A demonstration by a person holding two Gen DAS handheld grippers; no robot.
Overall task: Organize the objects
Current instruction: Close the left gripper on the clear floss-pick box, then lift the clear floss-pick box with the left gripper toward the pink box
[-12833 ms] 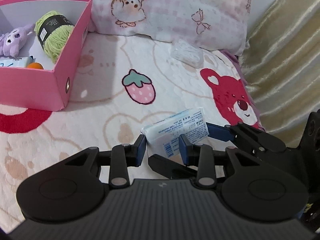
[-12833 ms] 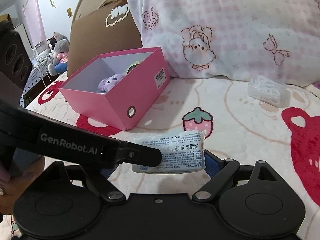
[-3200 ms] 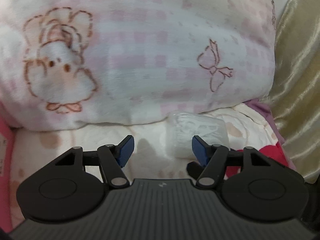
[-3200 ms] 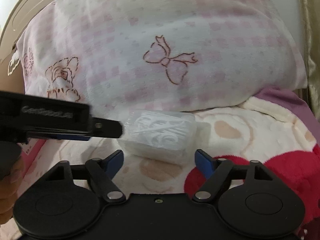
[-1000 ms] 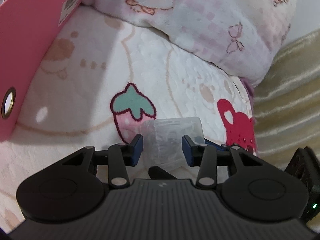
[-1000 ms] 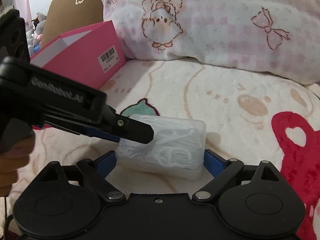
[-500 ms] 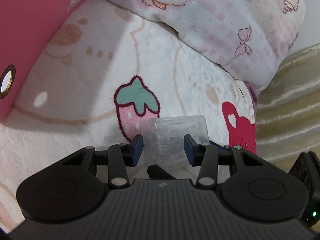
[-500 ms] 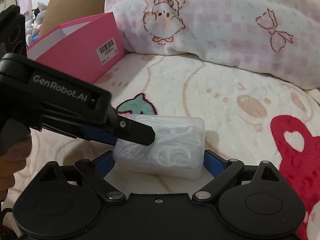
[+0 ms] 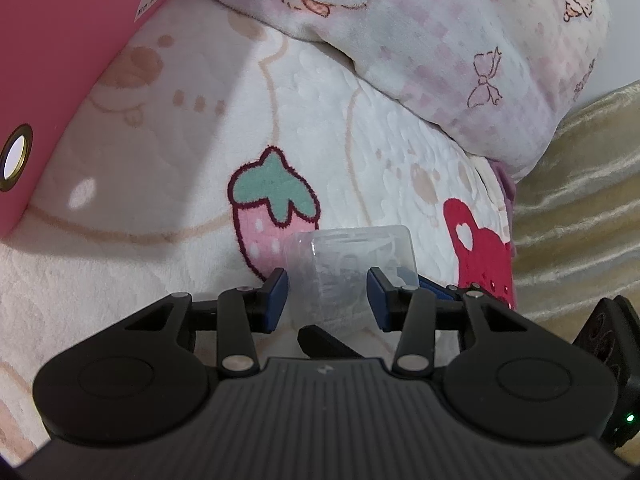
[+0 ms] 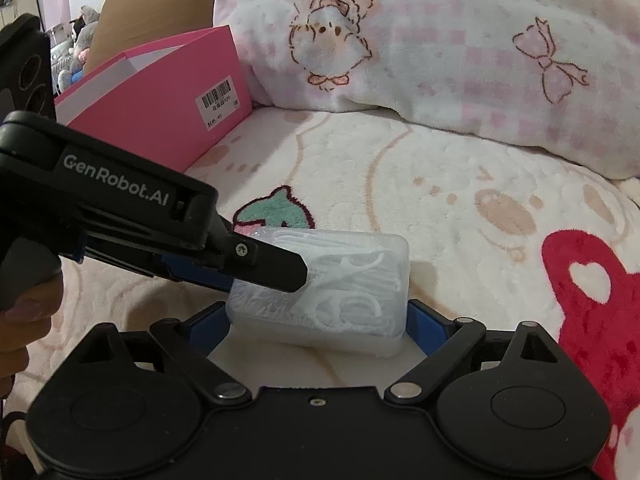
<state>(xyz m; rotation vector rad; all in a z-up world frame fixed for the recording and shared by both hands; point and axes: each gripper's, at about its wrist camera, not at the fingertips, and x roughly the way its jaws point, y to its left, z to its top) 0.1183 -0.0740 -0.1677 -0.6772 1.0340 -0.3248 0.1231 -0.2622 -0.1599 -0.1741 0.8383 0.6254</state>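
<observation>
A clear plastic box of white floss picks (image 10: 340,296) hangs just above the cream blanket, near its strawberry print (image 9: 276,200). My right gripper (image 10: 316,320) is shut on it, one blue pad against each short end. My left gripper (image 9: 326,292) comes in from the left and is shut on the same box (image 9: 352,256), with one black finger (image 10: 276,268) lying over its left end. The pink open box (image 10: 168,92) stands at the left, and its side wall (image 9: 60,60) fills the upper left corner in the left wrist view. What is inside it is hidden.
A pink-checked pillow (image 10: 440,60) lies along the back of the bed. Gold fabric (image 9: 580,200) hangs at the right edge. A cardboard sheet (image 10: 160,0) leans behind the pink box. A person's hand (image 10: 24,320) grips the left gripper's handle.
The floss box lay against the pillow between open grippers; both now grip it, lifted over the strawberry print. The tissue pack held earlier is out of view. Nothing moved in the last second.
</observation>
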